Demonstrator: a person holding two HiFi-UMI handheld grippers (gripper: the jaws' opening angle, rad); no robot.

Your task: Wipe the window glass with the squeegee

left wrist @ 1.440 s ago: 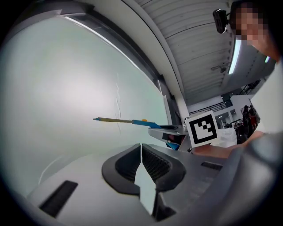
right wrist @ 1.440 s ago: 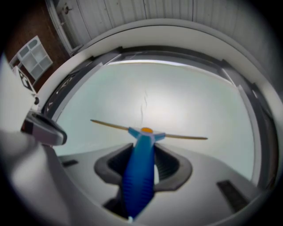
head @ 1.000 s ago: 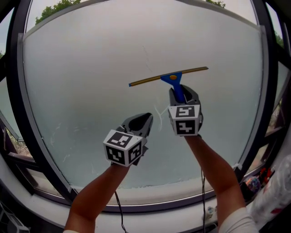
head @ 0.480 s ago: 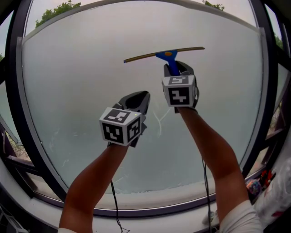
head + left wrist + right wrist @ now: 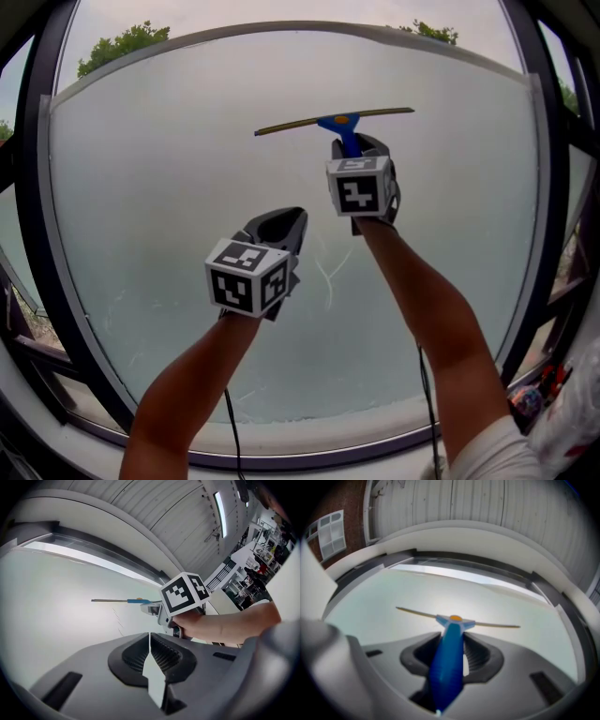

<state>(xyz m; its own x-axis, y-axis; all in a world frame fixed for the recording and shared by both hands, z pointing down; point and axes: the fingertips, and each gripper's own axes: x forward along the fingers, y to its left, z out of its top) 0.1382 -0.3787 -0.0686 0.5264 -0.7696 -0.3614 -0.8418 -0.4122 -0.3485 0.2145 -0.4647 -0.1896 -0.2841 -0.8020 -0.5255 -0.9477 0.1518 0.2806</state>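
A: Where is the squeegee (image 5: 336,121) now?

B: High on the window glass (image 5: 159,216), not far below its top edge. Blade near level, right end tipped slightly up. Right gripper (image 5: 361,148) is clamped on the blue handle. Its own view shows the handle running up between the jaws, with the blade crossing ahead.

A: What changed?

B: A second ago the blade sat about mid-glass. It had climbed by the half-second mark and has barely shifted since. My reading: the lift is ending and the blade is set for a downward pull.

A: Is the blade on the glass?

B: No view confirms contact. It looks close to the glass at least.

A: Left gripper (image 5: 281,225)?

B: Jaws together, nothing in them. It sits lower against the glass, below and left of the squeegee, apart from it. It rose with the right one, then dropped back a little. It seems to have no part in the wipe at present.

A: Condition of the glass?

B: Hazy all over. Thin pale streaks (image 5: 328,267) near the glass's middle, below the blade. Most of the glass lies under the blade, so most of this pass looks yet to come.

A: Risk?

B: A tilted blade may leave a line at one end. The pull will want even pressure.
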